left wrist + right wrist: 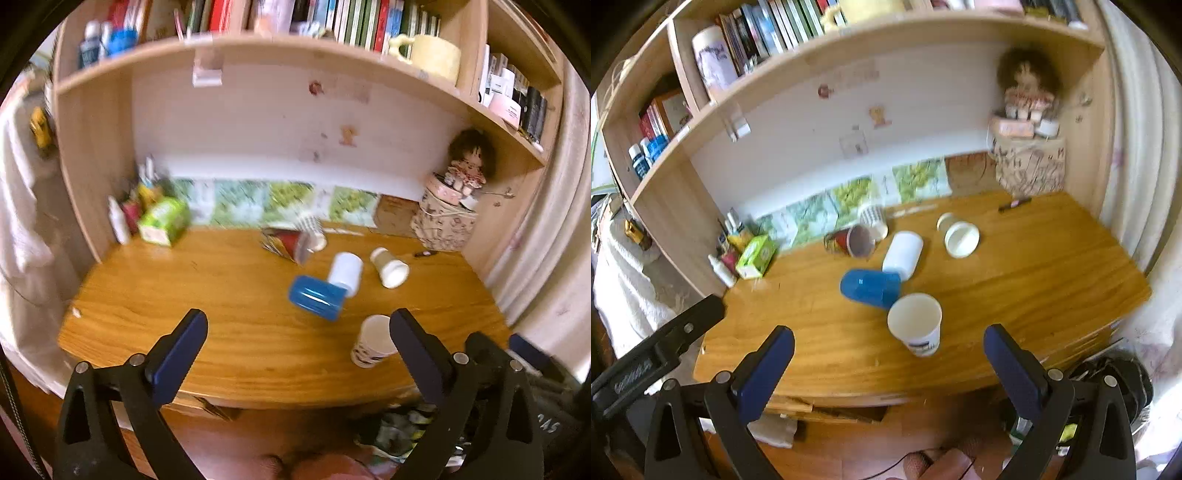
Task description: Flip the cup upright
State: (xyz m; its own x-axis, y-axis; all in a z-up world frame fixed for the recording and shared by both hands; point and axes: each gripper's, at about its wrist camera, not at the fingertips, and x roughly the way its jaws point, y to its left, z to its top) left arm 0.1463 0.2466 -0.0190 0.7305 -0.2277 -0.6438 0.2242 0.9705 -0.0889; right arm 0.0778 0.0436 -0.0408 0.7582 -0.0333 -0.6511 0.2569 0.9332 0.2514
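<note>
Looks like the approach step: both the left gripper [297, 325] and right gripper [888, 341] are hanging back off the table [1052, 266] edge with fingers spread wide, gripping nothing. I'm counting six cups: one paper cup [916, 323] standing upright nearest, five lying tipped behind it, including the blue cup [870, 288]. I'm guessing next means reaching in and closing on the blue one's side.

No text, label or number is legible in either view.
</note>
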